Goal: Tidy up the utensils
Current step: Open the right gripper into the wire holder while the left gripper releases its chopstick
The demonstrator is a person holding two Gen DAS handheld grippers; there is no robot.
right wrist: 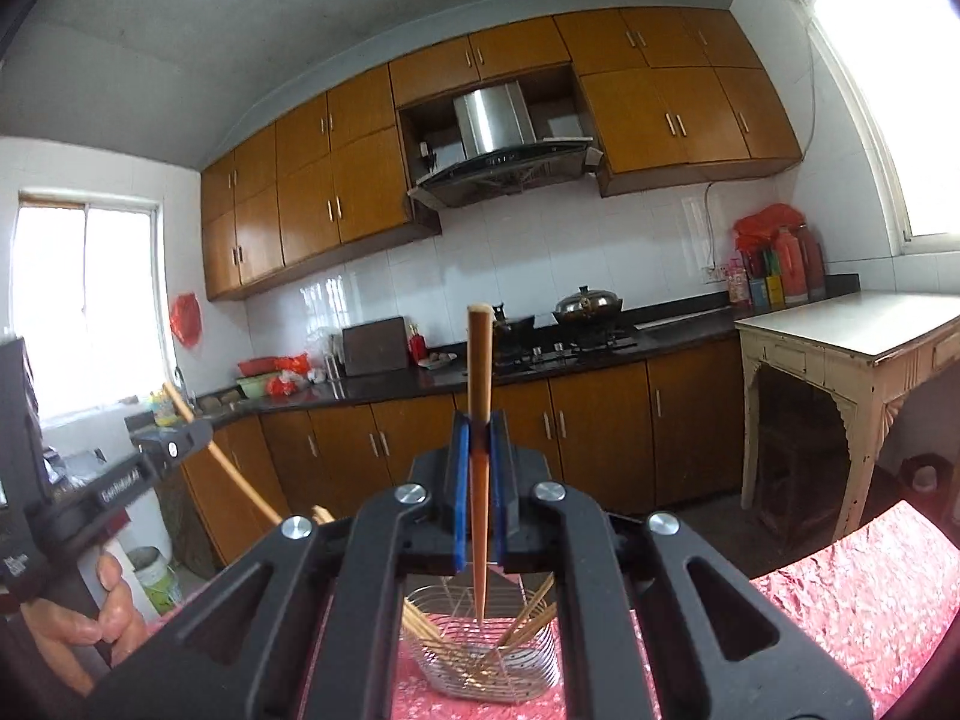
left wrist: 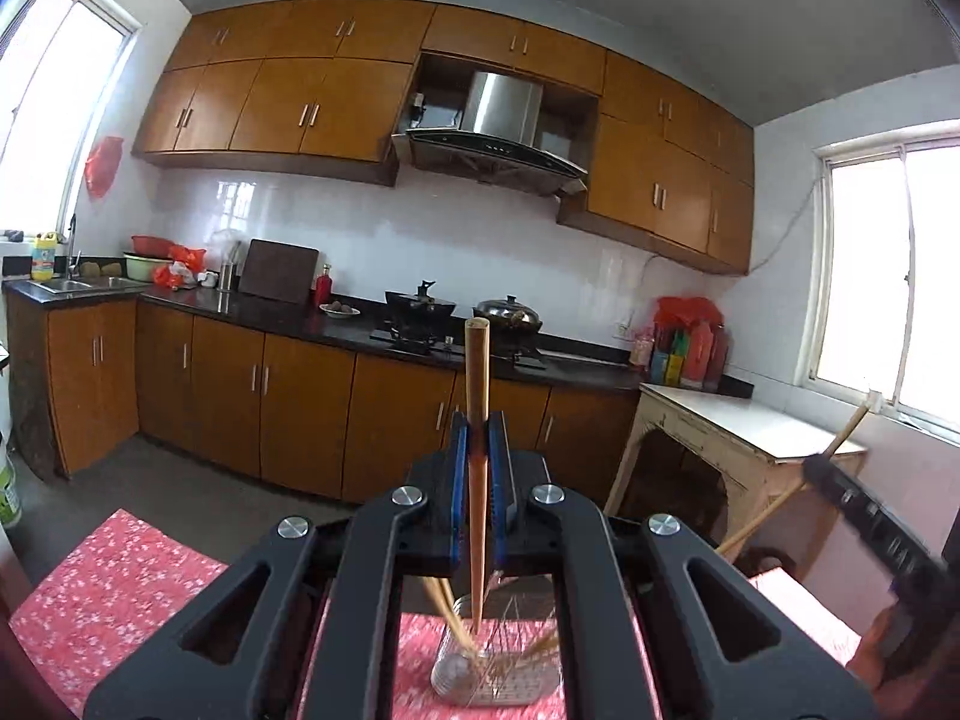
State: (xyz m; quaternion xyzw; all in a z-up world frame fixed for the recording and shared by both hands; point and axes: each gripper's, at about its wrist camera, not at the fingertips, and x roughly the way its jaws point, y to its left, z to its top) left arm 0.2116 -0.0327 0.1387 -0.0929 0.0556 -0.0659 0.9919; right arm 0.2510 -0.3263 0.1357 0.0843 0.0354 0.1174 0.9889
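Chopsticks are the sorted items; each hand-held gripper clamps one. Left wrist view: the left hand-held gripper (left wrist: 477,438) has its blue-padded fingers (left wrist: 459,462) pressed together on a wooden chopstick (left wrist: 477,372), which stands nearly upright, its blunt end above the fingertips and its tapered end pointing down into a wire basket (left wrist: 498,684). The basket rests on a surface covered by a red floral cloth (left wrist: 120,576) and holds several other chopsticks (left wrist: 447,612) leaning at angles against its wall. At the right edge of this view, blurred, the right hand-held gripper (left wrist: 825,468) appears with its own stick crossing its tip.

Right wrist view: the right hand-held gripper (right wrist: 479,438) is likewise closed on a second chopstick (right wrist: 479,372), upright, with its point inside the same wire basket (right wrist: 492,666), among loose chopsticks (right wrist: 420,618) fanned to either side. The left hand-held gripper (right wrist: 180,438) shows at the left edge, gripped by a bare hand (right wrist: 96,618).

Background: wooden cabinets (right wrist: 660,96), a range hood (right wrist: 498,162), a dark countertop with pots (right wrist: 588,303), and a cream side table (right wrist: 852,324).
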